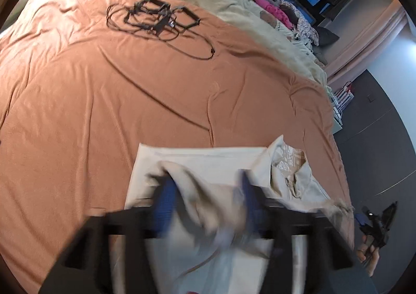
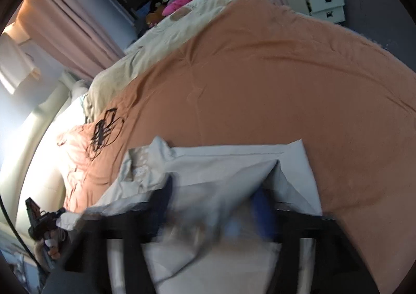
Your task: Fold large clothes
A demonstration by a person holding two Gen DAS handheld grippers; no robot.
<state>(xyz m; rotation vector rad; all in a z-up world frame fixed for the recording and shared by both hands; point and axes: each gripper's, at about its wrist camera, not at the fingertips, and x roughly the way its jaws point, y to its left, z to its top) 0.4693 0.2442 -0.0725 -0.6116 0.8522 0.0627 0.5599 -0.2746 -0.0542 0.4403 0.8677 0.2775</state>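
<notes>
- Nearest, the left gripper (image 1: 205,190) and right gripper (image 2: 215,195) hang over the beige garment (image 1: 202,161), jaws spread wide, gripping nothing, cloth slack between them, likely just dropped.
- The garment lies part-folded on the orange bedspread (image 1: 104,91).
- Beyond the garment, a tangle of black cords (image 1: 156,18).

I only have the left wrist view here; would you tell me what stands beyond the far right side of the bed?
Observer: A white drawer unit stands past the orange bedspread, one drawer pulled out.
Operator: Thanks. Is the right gripper closed on the shirt?
Observer: No, the right gripper stands open, with beige shirt cloth bunched between its fingers.
Operator: Anything on the other side of the room?
Observer: A pale cloth hangs beside the pink curtain.
</notes>
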